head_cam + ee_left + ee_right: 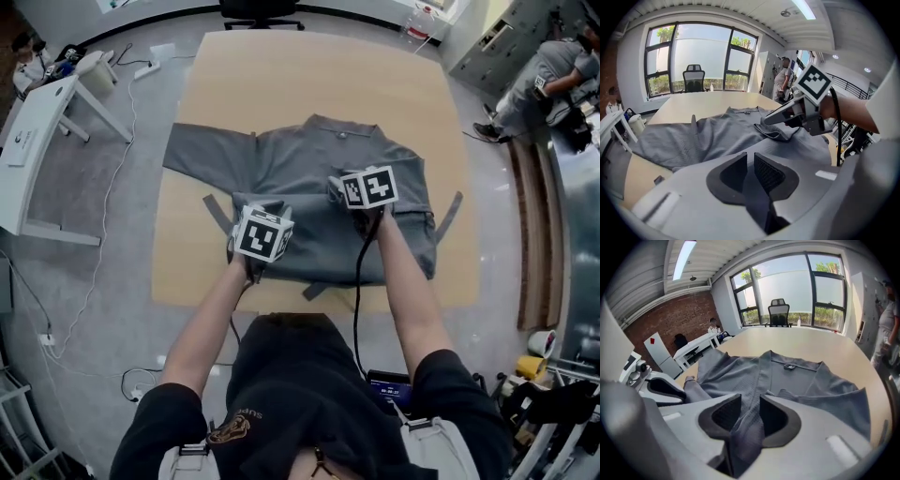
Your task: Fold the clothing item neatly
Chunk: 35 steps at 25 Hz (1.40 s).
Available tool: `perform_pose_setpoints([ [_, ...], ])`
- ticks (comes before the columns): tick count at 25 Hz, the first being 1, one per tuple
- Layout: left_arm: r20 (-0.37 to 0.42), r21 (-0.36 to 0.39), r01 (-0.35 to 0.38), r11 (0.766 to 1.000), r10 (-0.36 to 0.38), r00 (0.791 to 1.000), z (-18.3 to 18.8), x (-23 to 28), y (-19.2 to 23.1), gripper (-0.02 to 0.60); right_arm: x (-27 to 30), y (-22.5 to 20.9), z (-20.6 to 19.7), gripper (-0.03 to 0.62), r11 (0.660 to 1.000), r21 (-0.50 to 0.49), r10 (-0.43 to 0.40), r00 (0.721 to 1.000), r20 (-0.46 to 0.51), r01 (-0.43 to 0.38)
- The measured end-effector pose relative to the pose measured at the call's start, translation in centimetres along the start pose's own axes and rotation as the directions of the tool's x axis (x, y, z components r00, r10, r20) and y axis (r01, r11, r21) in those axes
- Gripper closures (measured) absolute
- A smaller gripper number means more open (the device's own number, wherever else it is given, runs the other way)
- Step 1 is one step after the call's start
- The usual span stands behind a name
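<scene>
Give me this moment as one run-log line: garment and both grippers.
grey garment spread on table | left gripper: jaws closing, garment fabric between them | right gripper: shut on garment fabric

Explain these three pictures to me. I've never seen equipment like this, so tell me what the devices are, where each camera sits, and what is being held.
There is no robot here: a person holds a two-jaw gripper in each hand. The top-down picture comes from a camera on the person's head. The other two come from wide-angle cameras riding on the grippers, each looking along its own jaws. A grey garment lies spread on a wooden table, with its collar away from the person and one sleeve stretched out to their left. The left gripper has a fold of the garment between its jaws, which are closing on it. The right gripper is clamped on another fold of the same cloth. The job appears to be folding it.
</scene>
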<state>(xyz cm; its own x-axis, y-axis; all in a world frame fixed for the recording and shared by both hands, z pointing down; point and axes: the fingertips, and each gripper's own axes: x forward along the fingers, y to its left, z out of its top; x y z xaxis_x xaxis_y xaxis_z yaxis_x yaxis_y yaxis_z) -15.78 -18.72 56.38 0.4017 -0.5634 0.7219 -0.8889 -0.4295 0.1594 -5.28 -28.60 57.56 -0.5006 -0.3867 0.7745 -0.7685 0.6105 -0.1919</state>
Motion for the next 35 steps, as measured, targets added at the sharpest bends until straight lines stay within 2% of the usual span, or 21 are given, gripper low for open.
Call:
perform_pose_setpoints([
  [4,-0.032,0.026,-0.015,1.0,0.016,0.999,0.3,-0.2,0.3,0.526,3.6,-2.4,-0.6,0.468,0.995,0.094,-0.026,0.996,-0.079,0.034],
  [7,-0.025,0.024,-0.03,0.999,0.031,0.999,1.3,-0.2,1.0,0.526,4.9,-3.3,-1.8,0.47,0.991,0.106,-0.066,0.99,-0.128,0.08],
  [8,-0.021,0.019,-0.033,0.999,0.034,0.999,1.7,-0.1,1.1,0.528,4.9,-3.4,-1.8,0.529,0.991,0.105,-0.067,0.99,-0.125,0.081],
  [9,-0.018,0.015,-0.034,0.999,0.034,0.999,2.0,-0.1,1.3,0.53,4.8,-3.4,-1.6,0.562,0.992,0.104,-0.059,0.991,-0.118,0.071],
  [10,-0.02,0.013,-0.033,0.999,0.034,0.999,2.1,-0.1,1.4,0.531,4.6,-3.1,-1.4,0.568,0.993,0.104,-0.043,0.993,-0.11,0.054],
  [14,-0.017,0.008,-0.022,1.0,0.023,1.0,2.3,-0.1,2.0,0.531,2.8,-2.2,0.6,0.569,0.994,0.109,-0.002,0.999,-0.041,0.007],
  [21,-0.022,0.03,0.025,0.999,-0.024,0.999,2.2,-0.7,2.6,0.534,0.5,-3.3,5.9,0.568,0.988,0.144,-0.071,0.992,0.107,0.055],
  [23,-0.025,0.028,0.029,0.999,-0.029,0.999,2.0,-1.1,3.3,0.534,1.3,-3.1,6.4,0.568,0.988,0.145,-0.066,0.993,0.103,0.051],
  [27,-0.034,0.016,0.017,1.0,-0.017,0.999,1.2,-2.0,5.4,0.534,4.6,-3.2,4.9,0.566,0.989,0.129,-0.071,0.997,0.006,0.07],
  [29,-0.035,0.003,0.004,1.0,-0.004,0.999,0.8,-2.6,6.7,0.534,5.4,-3.3,4.4,0.558,0.99,0.113,-0.081,0.997,-0.011,0.081],
  [35,-0.045,-0.02,-0.012,1.0,0.011,0.999,-0.4,-3.7,9.6,0.534,2.7,-2.7,5.6,0.534,0.992,0.082,-0.105,0.991,0.084,0.098],
])
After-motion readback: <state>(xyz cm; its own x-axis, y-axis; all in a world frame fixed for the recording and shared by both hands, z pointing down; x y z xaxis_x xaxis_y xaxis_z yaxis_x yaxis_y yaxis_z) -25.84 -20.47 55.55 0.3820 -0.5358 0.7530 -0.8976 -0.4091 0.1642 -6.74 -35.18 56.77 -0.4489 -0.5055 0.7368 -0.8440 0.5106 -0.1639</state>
